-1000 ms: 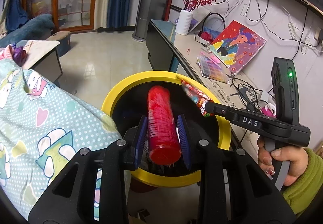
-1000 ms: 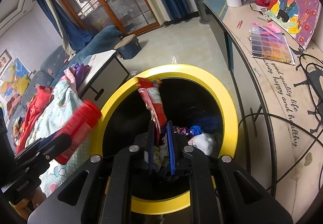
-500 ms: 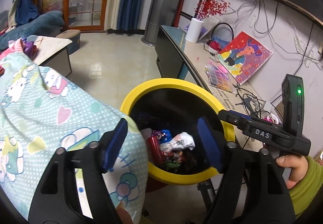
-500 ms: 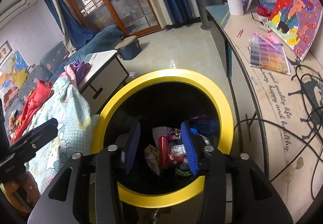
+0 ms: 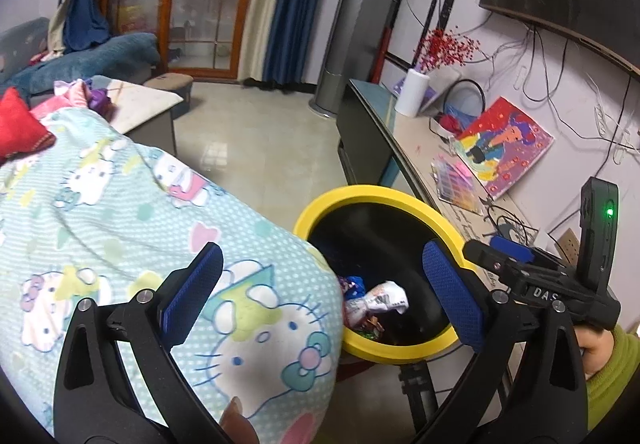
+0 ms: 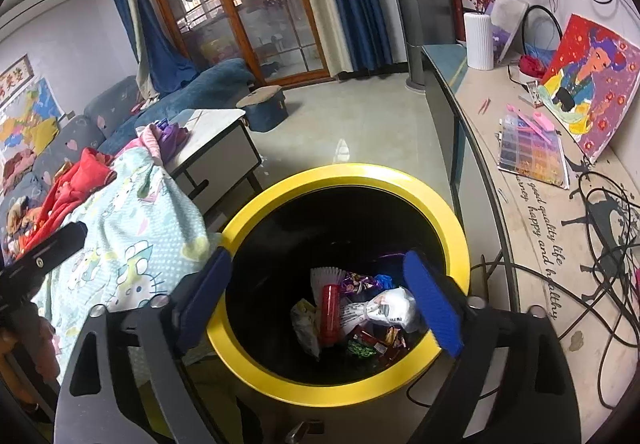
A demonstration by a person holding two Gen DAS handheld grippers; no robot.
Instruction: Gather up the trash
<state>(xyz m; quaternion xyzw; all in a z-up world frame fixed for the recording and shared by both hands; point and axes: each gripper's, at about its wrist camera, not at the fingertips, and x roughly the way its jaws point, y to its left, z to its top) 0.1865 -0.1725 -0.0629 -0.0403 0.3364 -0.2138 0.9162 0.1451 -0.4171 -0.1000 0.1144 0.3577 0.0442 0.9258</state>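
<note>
A black bin with a yellow rim (image 6: 348,174) (image 5: 384,192) stands between the blanket and the console. Inside it lie a red can (image 6: 330,310), a crumpled white wrapper (image 6: 384,308) (image 5: 384,296) and several small coloured wrappers. My right gripper (image 6: 318,264) hangs above the bin's mouth, its jaws opening wide with nothing between them. My left gripper (image 5: 320,256) is over the bin's left rim and the blanket, jaws also opening and empty. One of the left gripper's fingers (image 6: 44,256) shows at the left edge of the right wrist view.
A patterned blanket (image 5: 140,224) lies against the bin's left side. A long console (image 6: 532,244) on the right carries loose cables (image 6: 608,244), a bead box (image 6: 532,148), a painting (image 6: 588,84) and a white vase (image 6: 478,40). A low table (image 6: 216,132) stands beyond.
Both grippers opened and lifted back. The red can fell from the left one and the red snack wrapper from the right one into the bin. The left gripper swung left over the blanket.
</note>
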